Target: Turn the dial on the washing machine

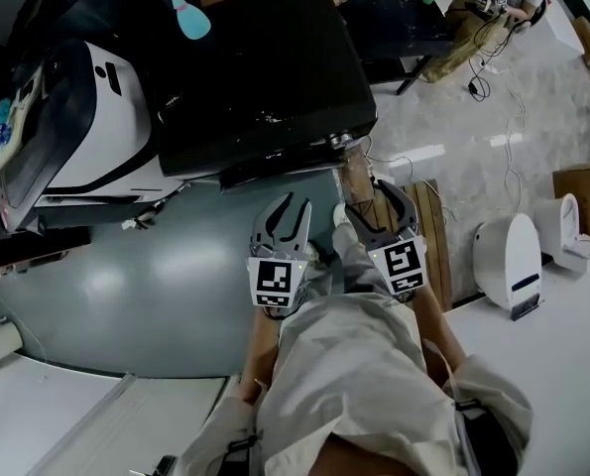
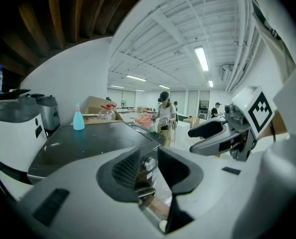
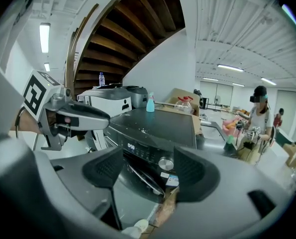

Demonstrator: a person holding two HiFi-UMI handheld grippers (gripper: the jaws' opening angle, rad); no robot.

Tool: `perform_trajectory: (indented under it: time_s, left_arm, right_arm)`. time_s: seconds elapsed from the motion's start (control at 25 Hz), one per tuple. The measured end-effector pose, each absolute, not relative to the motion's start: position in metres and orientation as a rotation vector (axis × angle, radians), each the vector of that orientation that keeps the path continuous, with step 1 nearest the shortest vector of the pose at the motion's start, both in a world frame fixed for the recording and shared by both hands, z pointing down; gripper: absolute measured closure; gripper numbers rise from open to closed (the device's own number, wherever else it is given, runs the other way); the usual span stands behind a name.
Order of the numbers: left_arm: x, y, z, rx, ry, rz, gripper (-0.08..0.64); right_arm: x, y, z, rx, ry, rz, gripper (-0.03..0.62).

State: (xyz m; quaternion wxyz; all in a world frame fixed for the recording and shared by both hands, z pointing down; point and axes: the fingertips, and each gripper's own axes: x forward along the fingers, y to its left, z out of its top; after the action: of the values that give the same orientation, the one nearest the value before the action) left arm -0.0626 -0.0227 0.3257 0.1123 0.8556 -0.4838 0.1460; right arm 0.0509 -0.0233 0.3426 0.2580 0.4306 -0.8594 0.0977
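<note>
The black washing machine [image 1: 265,67] stands ahead of me, its front panel facing me. Its silver dial [image 1: 343,141] sits at the panel's right end. My left gripper [image 1: 286,214] is open and held short of the front. My right gripper [image 1: 379,209] is open beside it, just below the dial. In the left gripper view the dial [image 2: 148,163] shows between the spread jaws of that gripper [image 2: 150,169], some way off, and the right gripper [image 2: 222,133] is at the right. In the right gripper view the dial [image 3: 165,164] lies ahead of that gripper [image 3: 148,171], nothing held.
A white machine [image 1: 86,117] stands left of the washer. A blue bottle [image 1: 190,18] stands on the washer's top at the back. The panel display [image 3: 131,146] is lit. A wooden pallet [image 1: 428,226] and a white appliance [image 1: 508,261] are at the right. A person [image 2: 165,116] stands far behind.
</note>
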Motion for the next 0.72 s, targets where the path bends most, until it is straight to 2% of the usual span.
perform_trajectory:
  time_s: [0.4,0.56,0.72]
  left_arm:
    - [-0.063,-0.026,0.365,2.456,-1.420,0.454,0.440]
    - [-0.065,-0.027,0.382,2.439,-1.422,0.465,0.440]
    - [-0.065,-0.030,0.397,2.437,-1.418,0.479,0.440]
  right_arm:
    - [0.047,-0.033,0.382,1.125,-2.313,0.263,0.276]
    - [0.050,-0.038,0.398,1.158,-2.304,0.267,0.302]
    - [0.050,-0.045,0.414,1.194,-2.294,0.259,0.302]
